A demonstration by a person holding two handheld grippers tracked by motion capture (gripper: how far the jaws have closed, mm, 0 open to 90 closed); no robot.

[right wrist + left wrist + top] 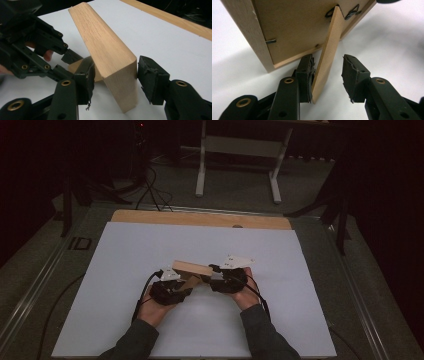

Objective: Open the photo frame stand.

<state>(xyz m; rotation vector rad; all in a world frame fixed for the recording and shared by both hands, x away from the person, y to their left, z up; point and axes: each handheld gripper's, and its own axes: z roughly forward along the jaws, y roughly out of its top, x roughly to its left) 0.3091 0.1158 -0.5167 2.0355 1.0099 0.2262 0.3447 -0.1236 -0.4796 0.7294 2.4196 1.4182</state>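
A light wooden picture frame (192, 267) stands tilted on the white sheet between my two grippers. In the left gripper view I see its brown back panel (294, 27) with small metal clips, and its thin fold-out stand leg (329, 50). My left gripper (328, 62) is open around that leg: the left pad rests against it and the right pad stands clear. My right gripper (115, 65) is open around the frame's thick end (120, 82), with the pads close beside it. The left gripper (66, 62) also appears behind the frame, held by a hand.
The white sheet (150, 250) covers a table with a wooden strip (200, 218) along its far edge. Both forearms come in from the bottom, and cables trail from the grippers. Beyond the table are a white desk stand (240, 150) and floor cables (150, 190).
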